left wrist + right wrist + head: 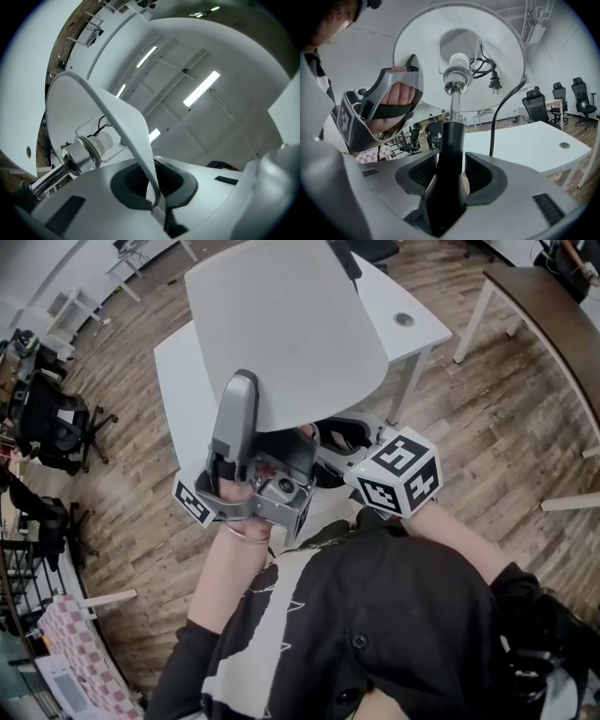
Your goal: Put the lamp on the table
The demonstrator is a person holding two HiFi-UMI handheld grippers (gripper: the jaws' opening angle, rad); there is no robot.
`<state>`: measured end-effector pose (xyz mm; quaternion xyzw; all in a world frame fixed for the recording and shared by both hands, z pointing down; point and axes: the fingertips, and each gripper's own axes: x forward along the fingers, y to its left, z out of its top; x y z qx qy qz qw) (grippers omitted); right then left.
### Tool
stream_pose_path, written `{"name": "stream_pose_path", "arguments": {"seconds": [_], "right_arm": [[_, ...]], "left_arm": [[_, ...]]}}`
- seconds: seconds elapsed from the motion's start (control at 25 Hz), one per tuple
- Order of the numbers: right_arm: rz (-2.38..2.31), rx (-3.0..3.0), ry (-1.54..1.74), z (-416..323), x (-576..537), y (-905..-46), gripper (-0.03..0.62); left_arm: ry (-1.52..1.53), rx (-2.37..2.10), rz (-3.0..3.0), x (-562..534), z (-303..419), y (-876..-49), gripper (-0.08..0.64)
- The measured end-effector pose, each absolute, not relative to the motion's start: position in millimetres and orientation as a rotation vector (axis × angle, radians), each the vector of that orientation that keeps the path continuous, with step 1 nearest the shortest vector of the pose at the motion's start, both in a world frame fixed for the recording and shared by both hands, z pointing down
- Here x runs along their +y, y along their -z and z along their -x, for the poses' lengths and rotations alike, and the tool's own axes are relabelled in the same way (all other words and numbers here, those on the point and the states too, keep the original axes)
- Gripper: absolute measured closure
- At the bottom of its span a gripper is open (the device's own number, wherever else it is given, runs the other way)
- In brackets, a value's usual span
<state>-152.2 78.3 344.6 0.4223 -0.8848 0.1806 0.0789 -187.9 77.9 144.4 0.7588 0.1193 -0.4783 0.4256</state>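
Evidently pinches lampshade rim (136, 136) in left gripper (157, 208) for steadiness, clamps right gripper (451, 176) round black lamp base (451, 140), bearing weight by table (417, 306) near edge.

The white rectangular table (422, 296) stands on the brown wood-plank floor (487, 427). A round grey cable grommet (404, 320) is set in its top near one edge. A second white table (176, 381) sits left of it; black office chairs (56, 427) stand farther left.
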Motion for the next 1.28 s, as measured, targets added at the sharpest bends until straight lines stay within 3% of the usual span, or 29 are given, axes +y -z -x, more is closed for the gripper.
{"name": "stream_pose_path", "arguments": {"seconds": [1.28], "right_arm": [[-0.893, -2.732, -0.53, 98.7, -129.1, -349.0, 0.399]], "left_arm": [[1.313, 0.033, -1.986, -116.2, 134.5, -147.1, 0.549]]}}
